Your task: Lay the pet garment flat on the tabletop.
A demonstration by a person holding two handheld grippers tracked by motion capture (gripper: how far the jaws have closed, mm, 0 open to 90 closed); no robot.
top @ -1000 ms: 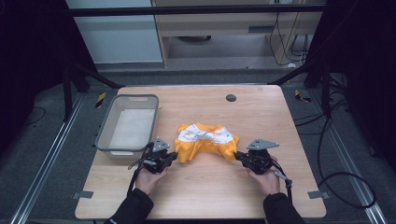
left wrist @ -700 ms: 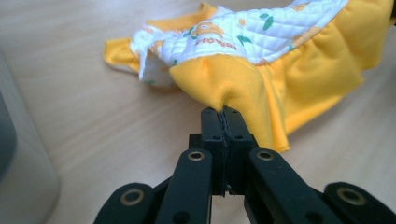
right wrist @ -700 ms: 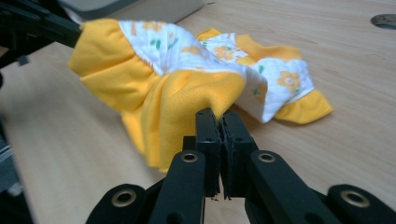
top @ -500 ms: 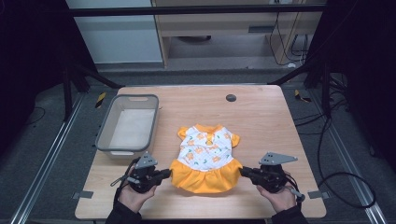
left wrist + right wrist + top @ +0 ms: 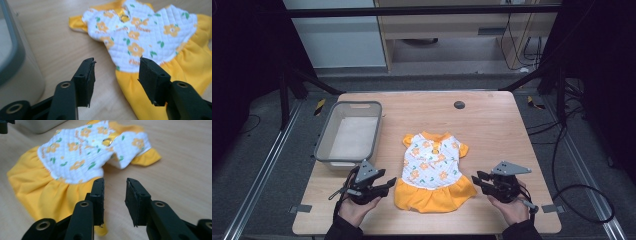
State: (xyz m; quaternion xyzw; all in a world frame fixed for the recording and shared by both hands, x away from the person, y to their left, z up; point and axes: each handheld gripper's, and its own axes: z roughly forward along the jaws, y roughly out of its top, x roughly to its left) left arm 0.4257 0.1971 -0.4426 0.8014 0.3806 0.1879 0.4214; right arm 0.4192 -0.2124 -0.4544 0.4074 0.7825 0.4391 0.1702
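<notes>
On the wooden worktop (image 5: 492, 125), the small yellow-skirted dress with a white quilted flowered top (image 5: 432, 170) lies spread flat. The left claw (image 5: 388, 185) and right claw (image 5: 475, 181) have just opened, empty, flanking its hem. Risk: a careless regrasp could bunch the skirt.

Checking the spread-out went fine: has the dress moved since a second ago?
Yes. The dress was bunched mid-table beside the bin; now it lies flat, its skirt drawn toward the table's near edge.
</notes>
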